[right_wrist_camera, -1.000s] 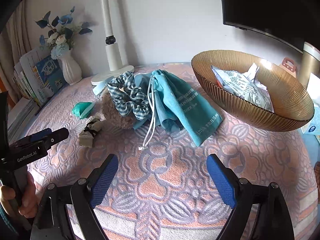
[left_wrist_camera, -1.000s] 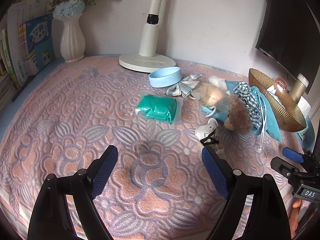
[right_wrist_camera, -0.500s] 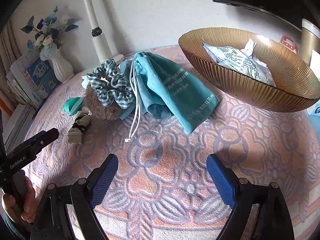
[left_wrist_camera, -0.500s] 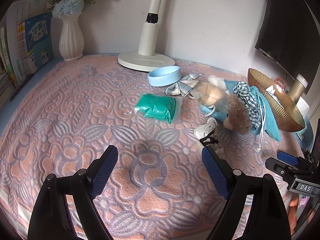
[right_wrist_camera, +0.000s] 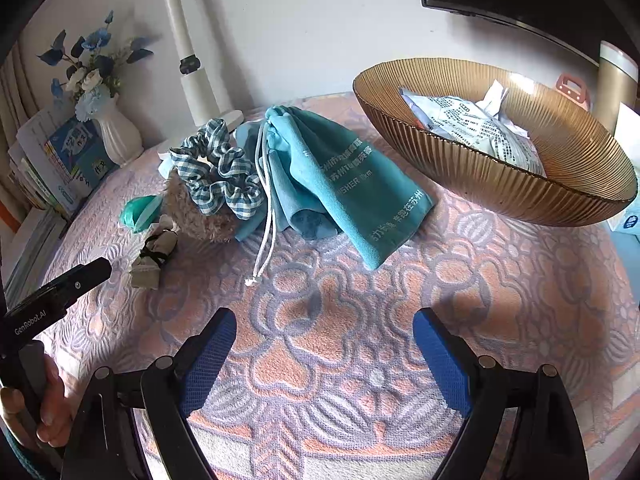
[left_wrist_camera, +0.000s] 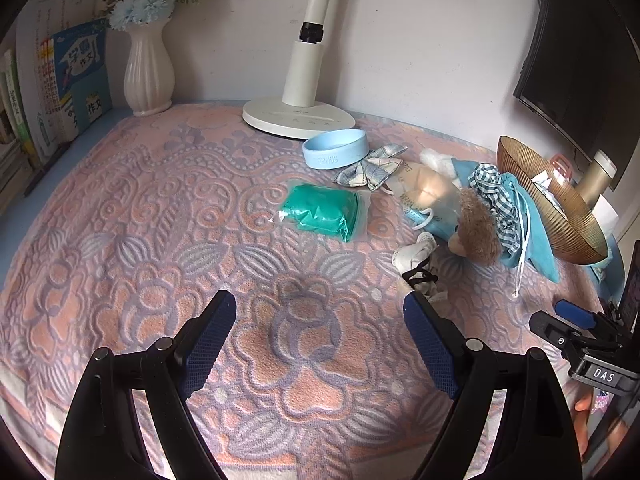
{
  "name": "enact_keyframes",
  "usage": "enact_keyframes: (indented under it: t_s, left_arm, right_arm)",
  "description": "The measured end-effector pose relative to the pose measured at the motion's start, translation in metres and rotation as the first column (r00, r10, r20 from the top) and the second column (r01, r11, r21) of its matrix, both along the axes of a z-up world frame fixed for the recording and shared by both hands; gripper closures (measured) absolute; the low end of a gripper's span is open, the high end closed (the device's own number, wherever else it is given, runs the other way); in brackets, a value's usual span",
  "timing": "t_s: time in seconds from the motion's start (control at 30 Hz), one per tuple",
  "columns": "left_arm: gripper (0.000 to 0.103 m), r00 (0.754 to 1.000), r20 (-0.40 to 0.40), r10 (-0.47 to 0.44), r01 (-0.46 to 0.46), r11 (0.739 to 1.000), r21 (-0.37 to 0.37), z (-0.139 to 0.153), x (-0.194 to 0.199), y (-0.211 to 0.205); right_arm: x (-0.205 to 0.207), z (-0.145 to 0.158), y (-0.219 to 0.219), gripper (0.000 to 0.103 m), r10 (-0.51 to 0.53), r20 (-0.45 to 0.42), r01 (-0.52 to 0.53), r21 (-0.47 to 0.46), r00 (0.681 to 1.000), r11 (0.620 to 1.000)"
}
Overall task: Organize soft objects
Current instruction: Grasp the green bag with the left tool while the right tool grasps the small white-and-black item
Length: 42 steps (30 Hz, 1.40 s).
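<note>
— Right wrist view: what lies ahead of my right gripper (right_wrist_camera: 324, 354)?
— Jaws spread, empty. Teal drawstring pouch (right_wrist_camera: 344, 184) straight ahead, long axis slanting away to the left; gold bowl (right_wrist_camera: 500, 196) ahead-right.
— And my left gripper (left_wrist_camera: 320, 338)?
— Spread too, farther off.

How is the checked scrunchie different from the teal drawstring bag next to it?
The checked scrunchie is a ruffled ring in blue-and-white checks; the teal drawstring bag is plain teal with pale printed writing. The scrunchie is the smaller, bunched on a fuzzy brown toy, while the bag sprawls flat over the patterned cloth, white cords trailing. Both are soft fabric, and neither is held.
</note>
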<state>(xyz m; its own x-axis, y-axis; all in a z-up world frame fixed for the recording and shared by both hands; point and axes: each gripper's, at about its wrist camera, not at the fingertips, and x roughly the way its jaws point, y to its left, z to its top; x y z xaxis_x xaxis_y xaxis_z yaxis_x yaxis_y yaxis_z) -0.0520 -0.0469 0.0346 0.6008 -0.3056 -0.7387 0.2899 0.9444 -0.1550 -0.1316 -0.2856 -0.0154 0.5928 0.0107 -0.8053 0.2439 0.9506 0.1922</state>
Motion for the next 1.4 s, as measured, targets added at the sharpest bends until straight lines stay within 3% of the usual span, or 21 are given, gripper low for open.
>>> enact_keyframes:
  t_s: [0.07, 0.13, 0.27, 0.37, 0.57, 0.73, 0.8, 0.93, 1.03, 1.07, 1.1, 1.23, 1.4]
  left_arm:
    - [0.018, 1.000, 0.000, -0.005, 0.005, 0.997, 0.072, 0.019, -0.003, 0.002]
    - [0.018, 1.000, 0.015, -0.023, 0.021, 0.994, 0.112, 0.044, -0.003, 0.006]
    - [0.018, 0.995, 0.037, -0.091, 0.089, 0.995, 0.051, 0.081, 0.014, 0.009]
    - [0.018, 0.986, 0.005, -0.164, 0.164, 0.985, 0.052, 0.066, 0.042, -0.007]
    - [0.020, 0.966, -0.136, -0.221, 0.226, 0.974, 0.027, 0.001, 0.087, -0.031]
    - [0.020, 0.966, -0.146, -0.214, 0.226, 0.971, 0.073, -0.019, 0.098, -0.044]
    - [0.034, 0.966, -0.157, -0.204, 0.217, 0.974, 0.068, -0.024, 0.106, -0.042]
    - [0.050, 0.971, -0.144, -0.192, 0.201, 0.978, 0.048, -0.022, 0.107, -0.034]
    - [0.056, 0.975, -0.115, -0.192, 0.199, 0.979, 0.047, -0.017, 0.099, -0.030]
    - [0.057, 0.975, -0.105, -0.195, 0.200, 0.979, 0.044, -0.014, 0.094, -0.029]
    - [0.057, 0.975, -0.092, -0.201, 0.205, 0.978, 0.037, -0.010, 0.088, -0.028]
    - [0.057, 0.974, -0.028, -0.223, 0.224, 0.974, 0.026, 0.008, 0.063, -0.026]
    - [0.057, 0.973, 0.024, -0.230, 0.229, 0.973, 0.019, 0.032, 0.044, -0.021]
  right_arm:
    - [0.001, 0.004, 0.006, 0.014, 0.016, -0.013, -0.016, -0.011, 1.000, 1.000]
    - [0.002, 0.013, 0.017, 0.014, 0.075, -0.013, -0.074, 0.040, 0.997, 0.996]
    - [0.018, 0.043, 0.054, 0.014, 0.210, 0.025, -0.211, 0.127, 0.977, 0.969]
    - [0.036, 0.049, 0.080, 0.014, 0.265, 0.028, -0.266, 0.140, 0.964, 0.954]
    - [0.061, 0.022, 0.099, 0.022, 0.253, 0.001, -0.251, 0.126, 0.968, 0.960]
    - [0.076, 0.010, 0.104, 0.022, 0.252, -0.011, -0.249, 0.107, 0.968, 0.963]
    - [0.083, 0.005, 0.108, 0.024, 0.247, -0.020, -0.244, 0.096, 0.969, 0.965]
    - [0.092, -0.003, 0.117, 0.038, 0.234, -0.048, -0.232, 0.036, 0.971, 0.972]
    - [0.091, -0.002, 0.120, 0.058, 0.227, -0.046, -0.228, -0.017, 0.973, 0.974]
    - [0.090, -0.002, 0.118, 0.070, 0.229, -0.040, -0.230, -0.011, 0.973, 0.973]
    - [0.088, -0.001, 0.116, 0.073, 0.232, -0.033, -0.232, 0.003, 0.972, 0.973]
    - [0.074, 0.005, 0.110, 0.073, 0.236, 0.001, -0.236, 0.025, 0.972, 0.971]
    - [0.042, 0.028, 0.104, 0.073, 0.241, 0.103, -0.247, 0.058, 0.965, 0.967]
